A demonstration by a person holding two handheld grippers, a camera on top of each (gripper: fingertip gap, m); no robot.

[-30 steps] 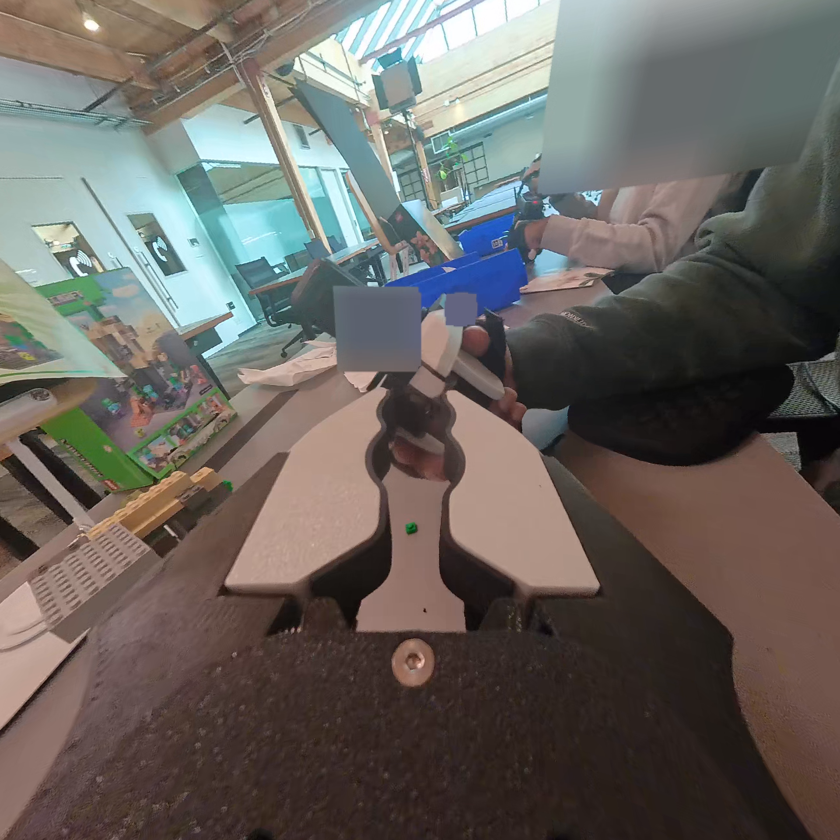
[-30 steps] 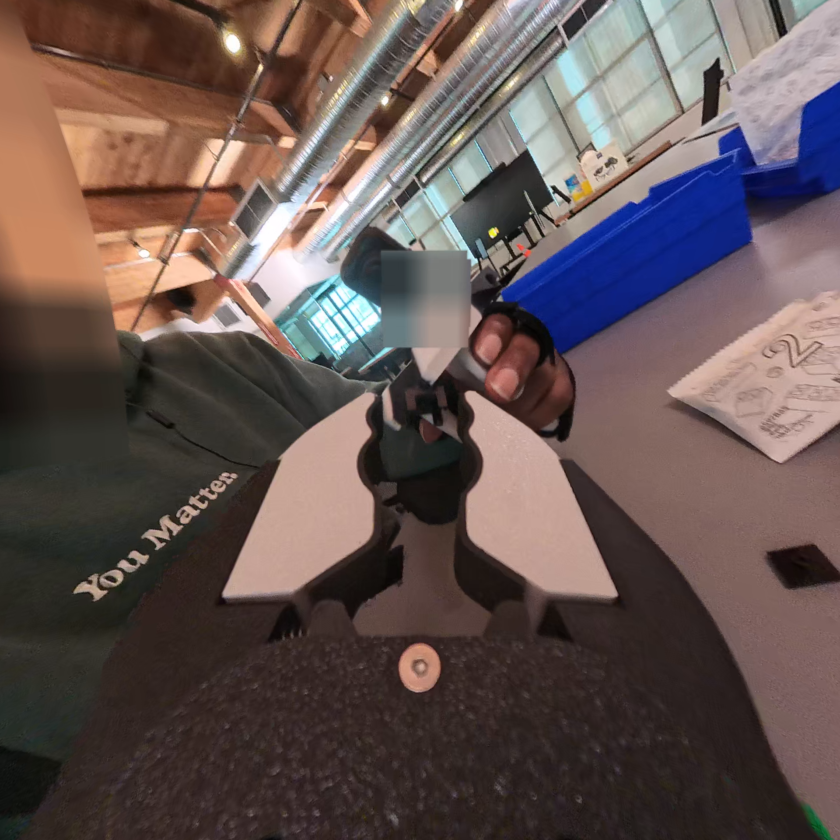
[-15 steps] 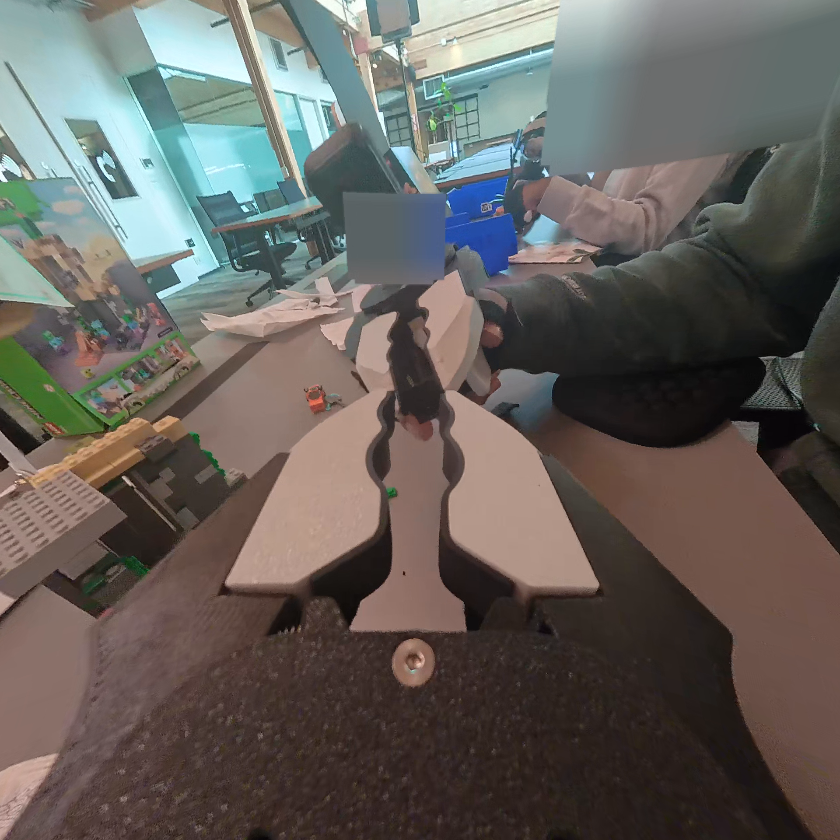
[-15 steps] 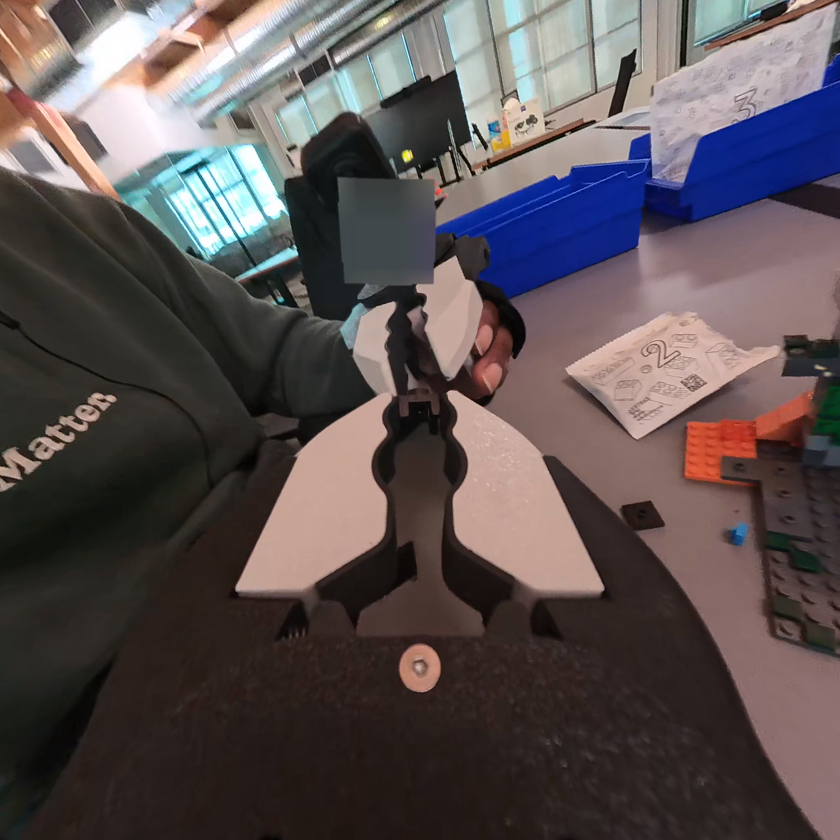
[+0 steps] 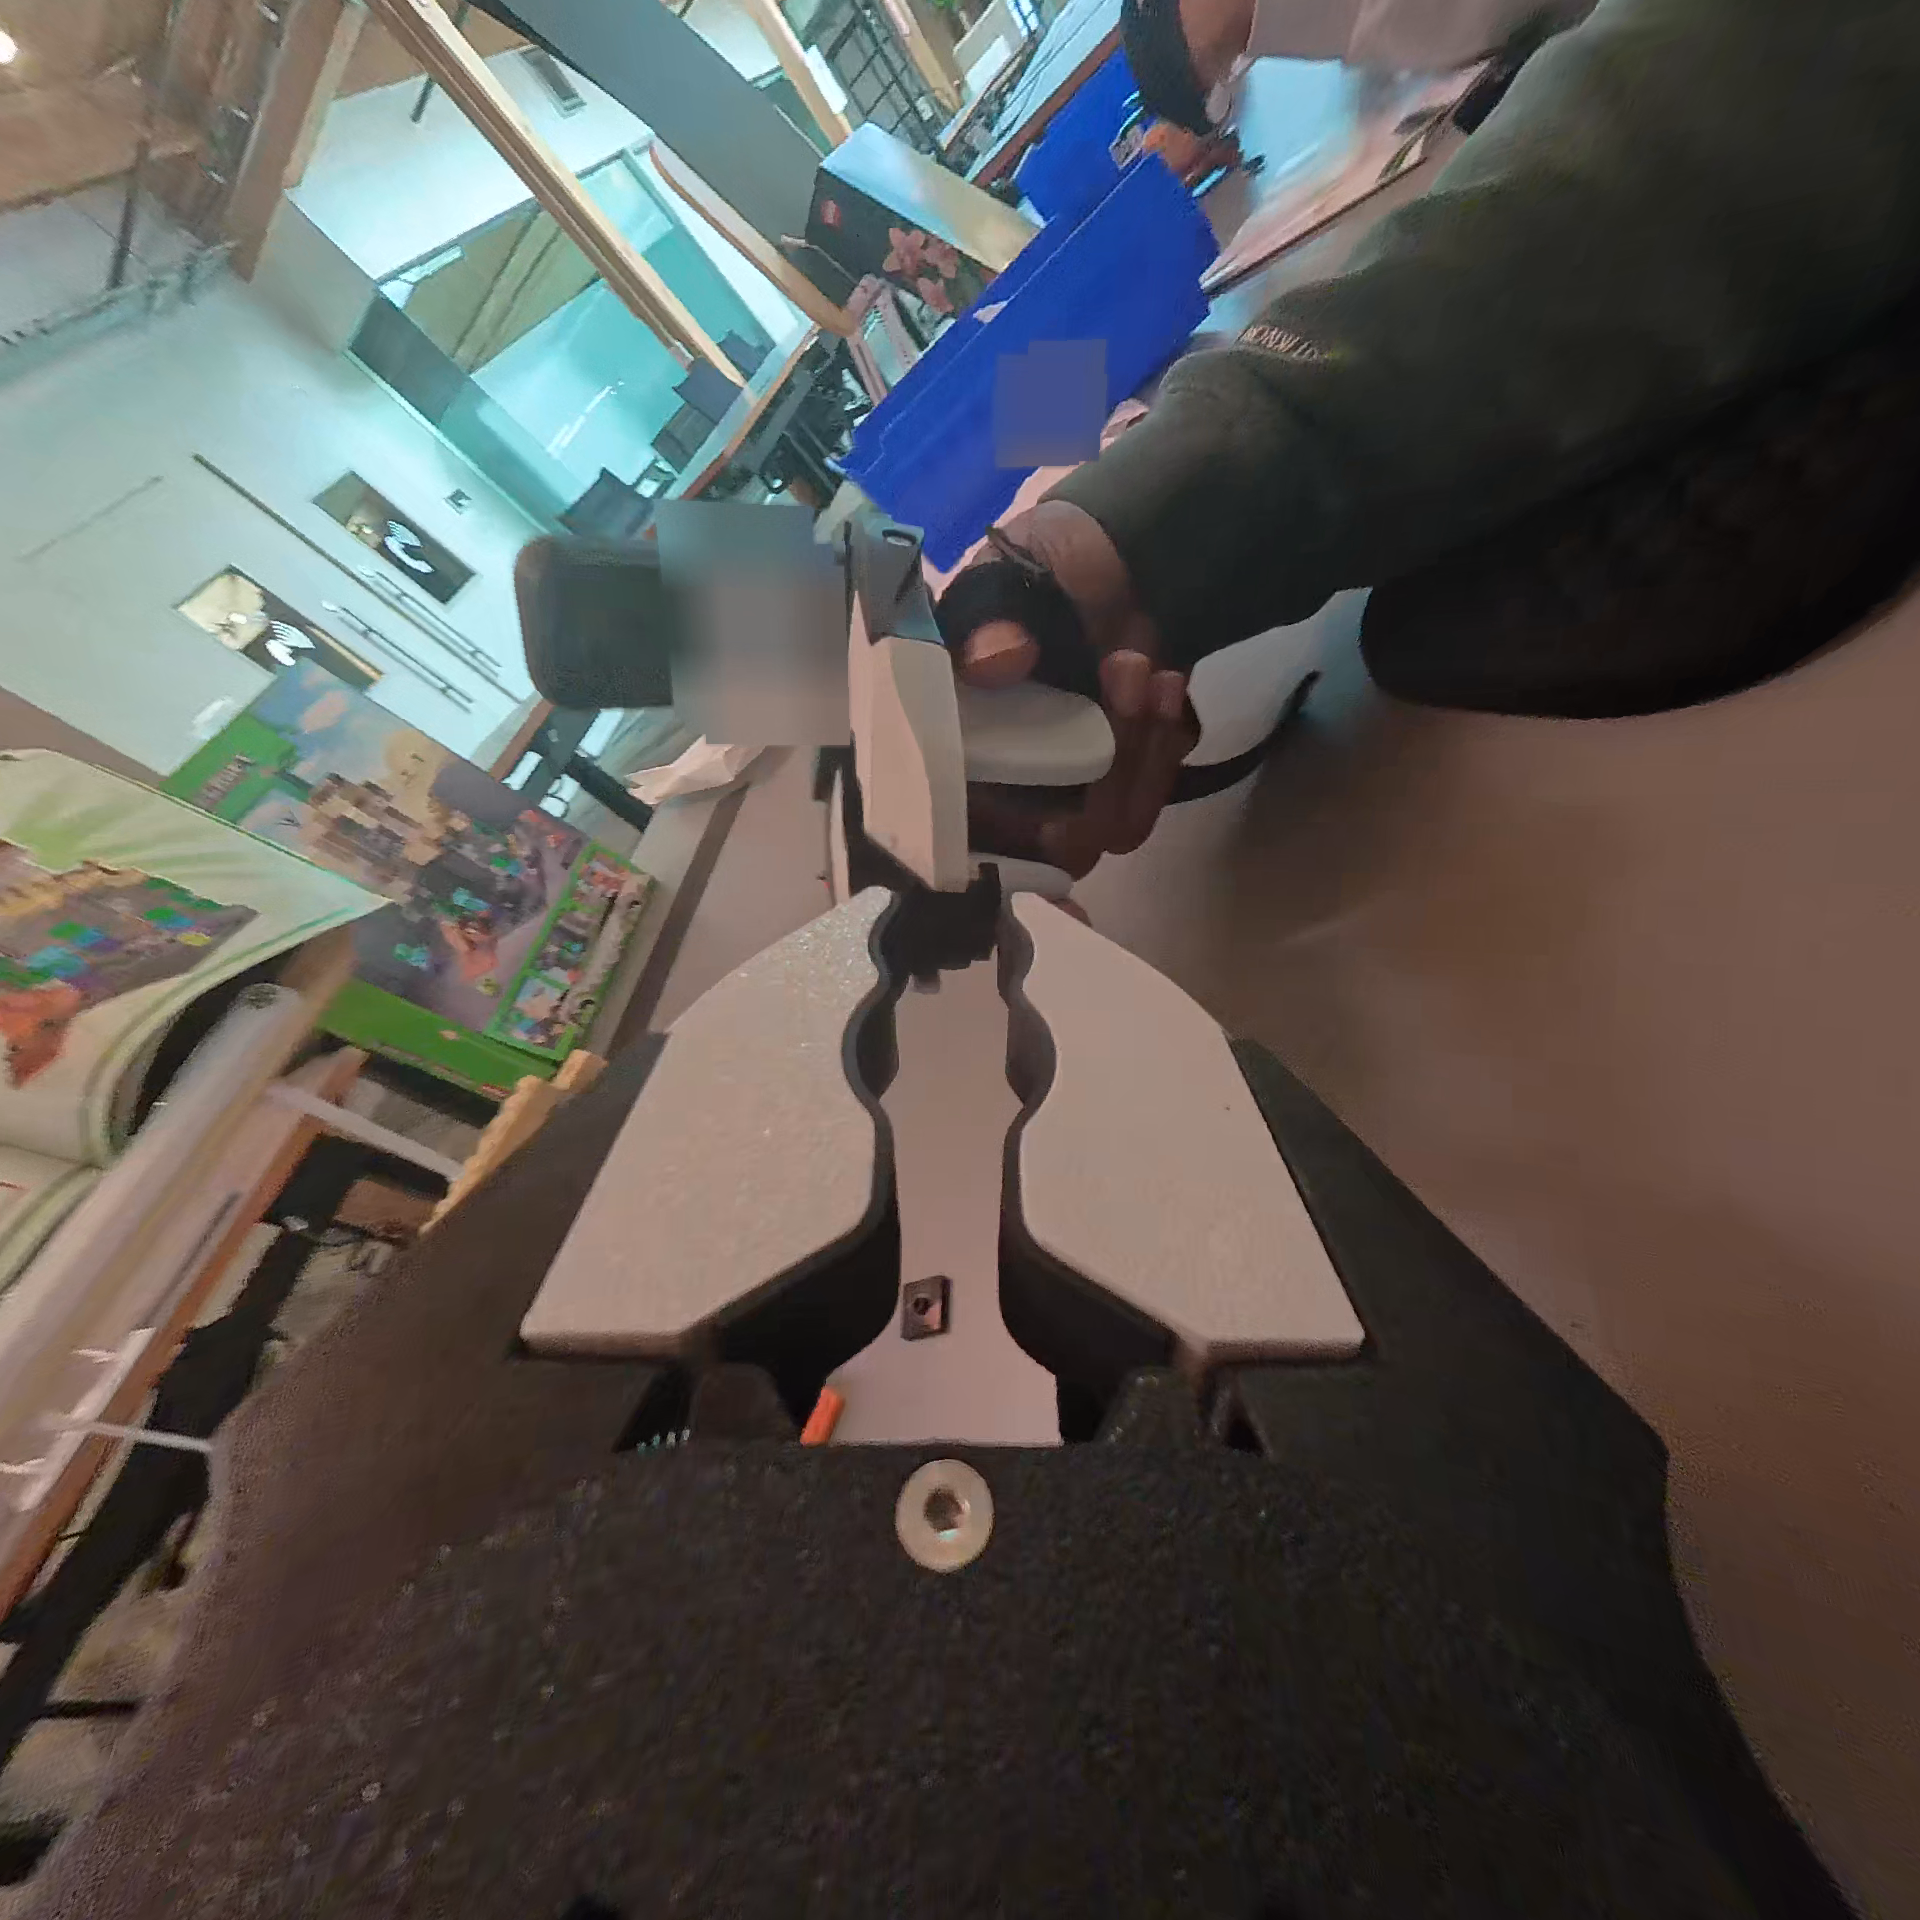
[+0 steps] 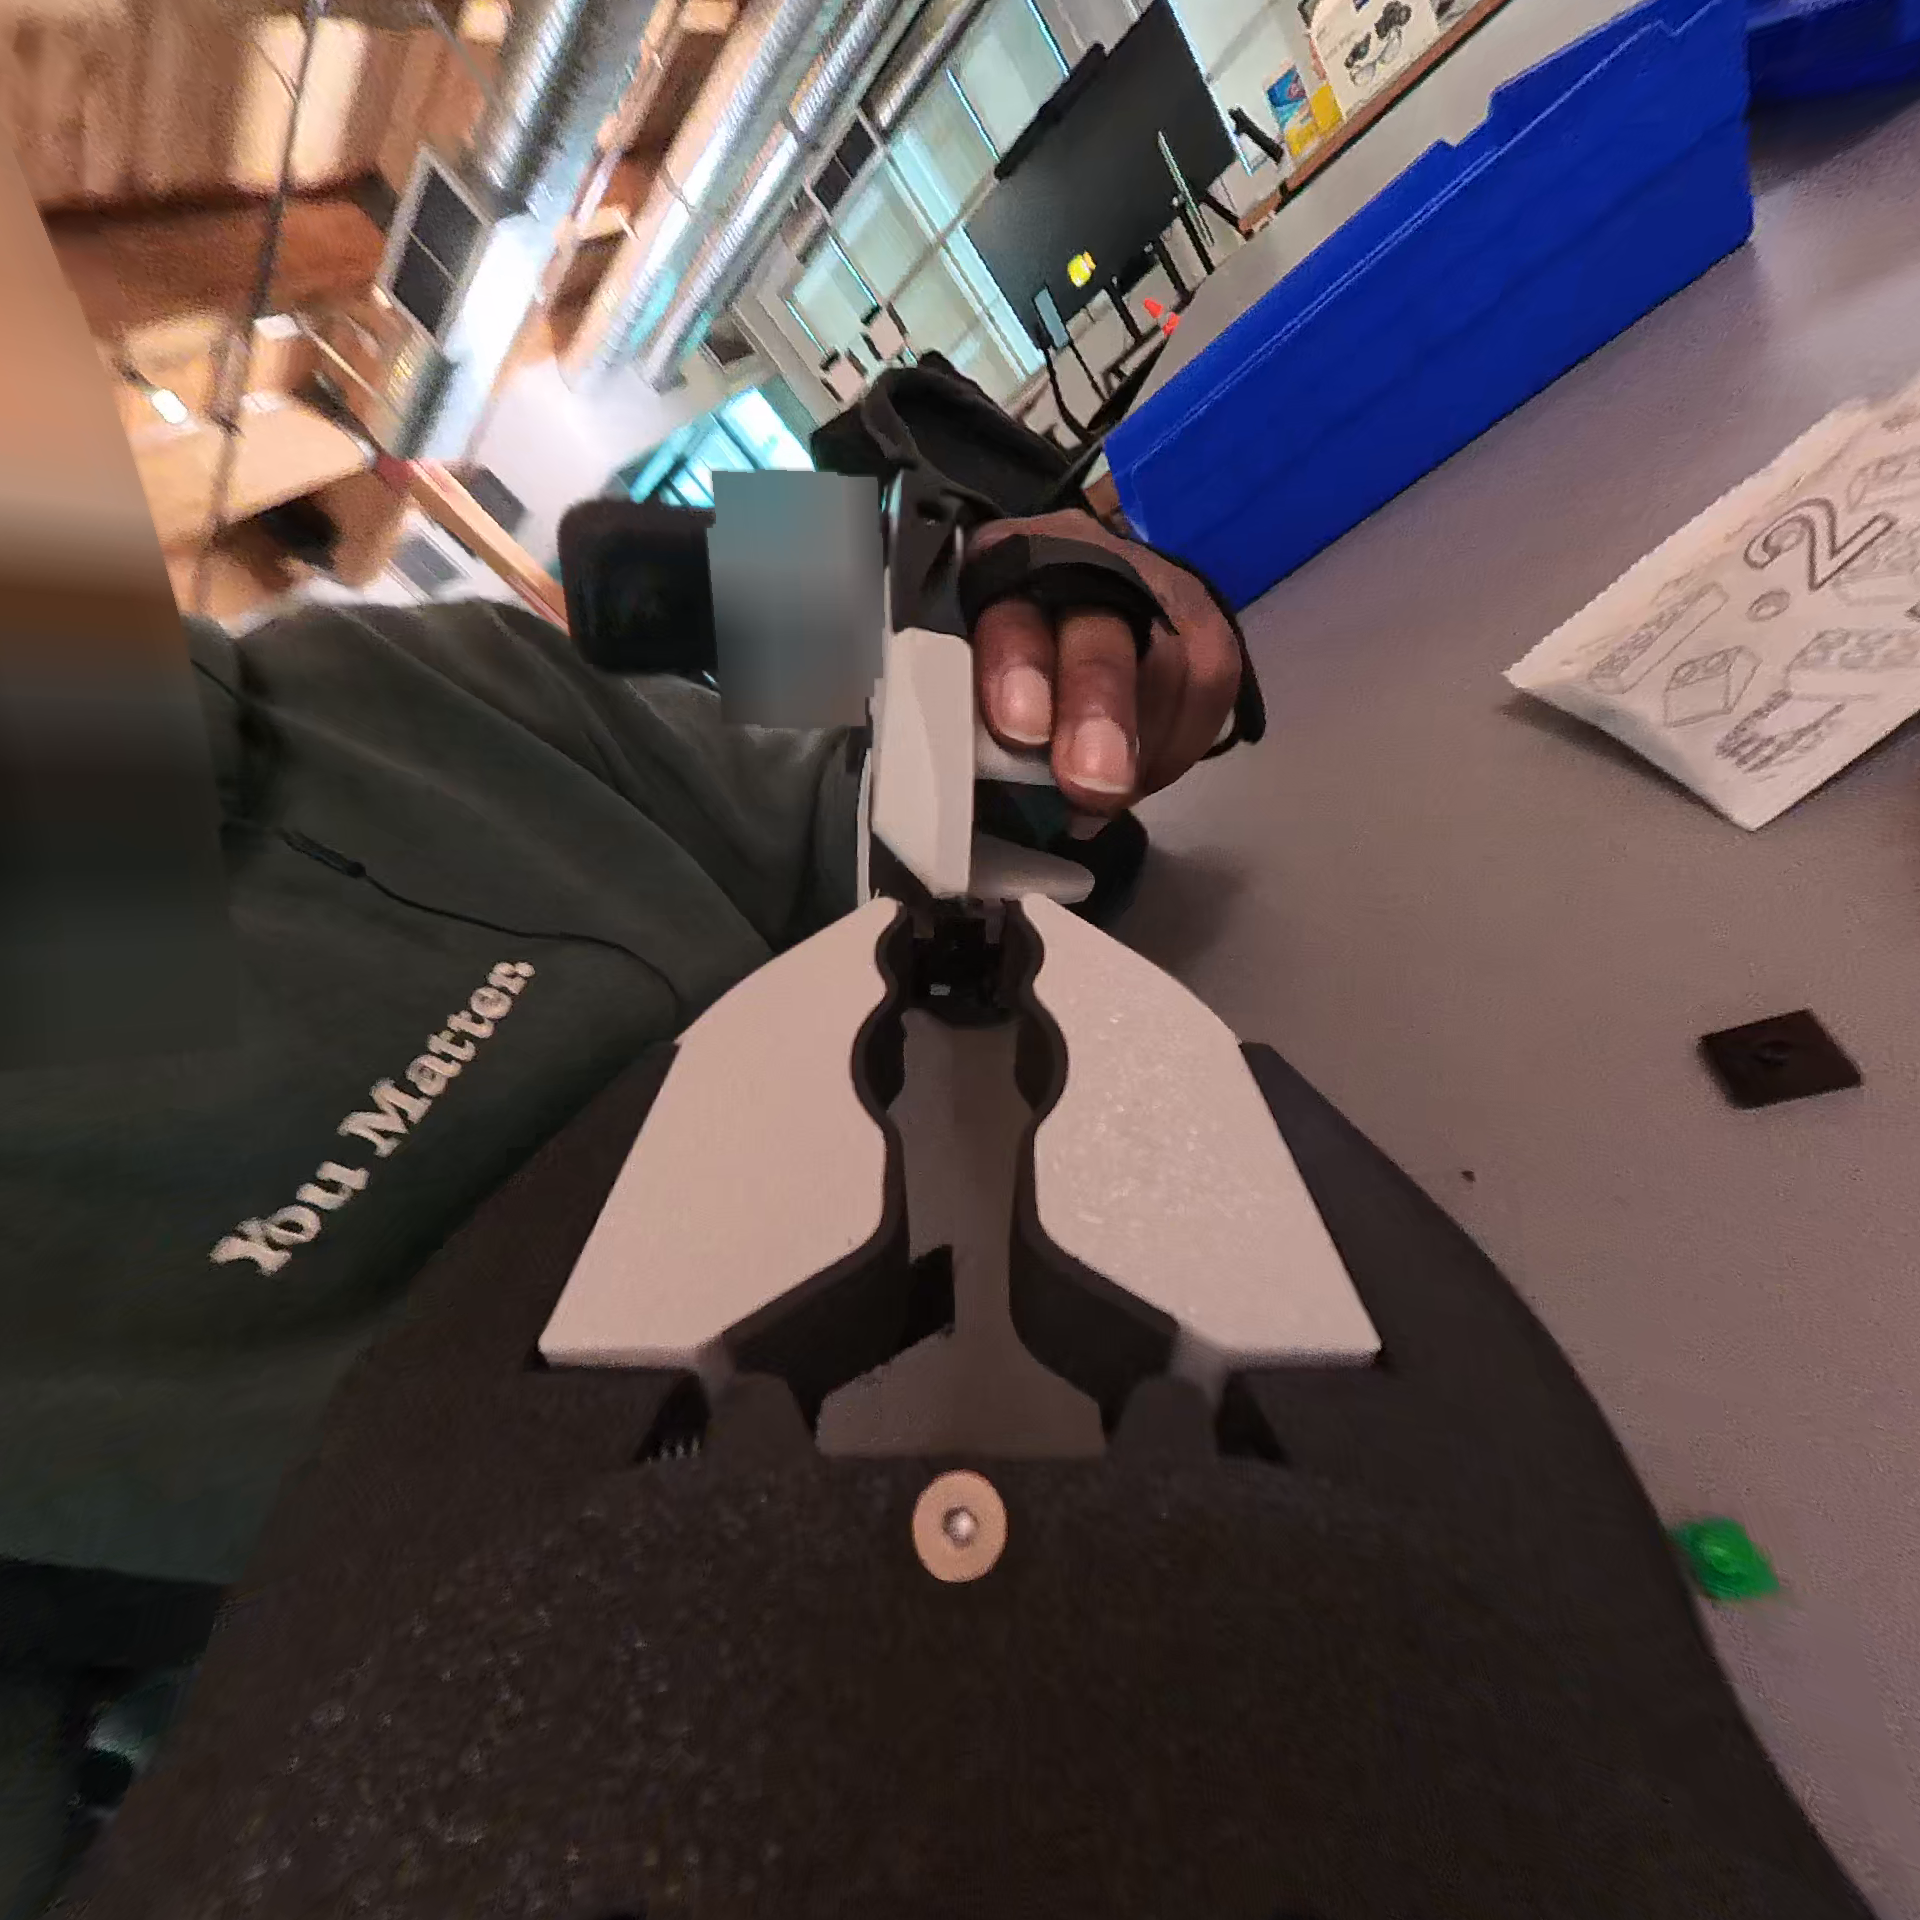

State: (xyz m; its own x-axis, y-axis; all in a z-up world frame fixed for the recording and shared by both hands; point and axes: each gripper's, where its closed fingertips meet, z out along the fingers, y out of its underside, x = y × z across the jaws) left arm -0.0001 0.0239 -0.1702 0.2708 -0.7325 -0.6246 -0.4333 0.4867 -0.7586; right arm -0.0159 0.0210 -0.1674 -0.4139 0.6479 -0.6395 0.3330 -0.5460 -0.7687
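Contact is seen at the tips of both tools, held above the grey bench (image 5: 1455, 1039). The left tool (image 5: 951, 925) is nearly closed, and a small dark piece (image 5: 940, 930) appears gripped between its fingertips. The right tool (image 6: 961, 935) is closed to a similar narrow gap on a small dark piece at its own tips. Whether one piece is shared or two are pressed together cannot be told.

Compared with half a second ago, each tool is now seen edge-on from the other, where it was then seen flat. A roll of about a quarter turn between them is shown, and both views are tilted and blurred. The tips have been kept together throughout.

To the right in the right wrist view, a black square tile (image 6: 1779, 1058), a green piece (image 6: 1720, 1553) and a printed paper bag (image 6: 1766, 665) lie on the bench. A blue bin (image 6: 1455, 343) stands farther off.
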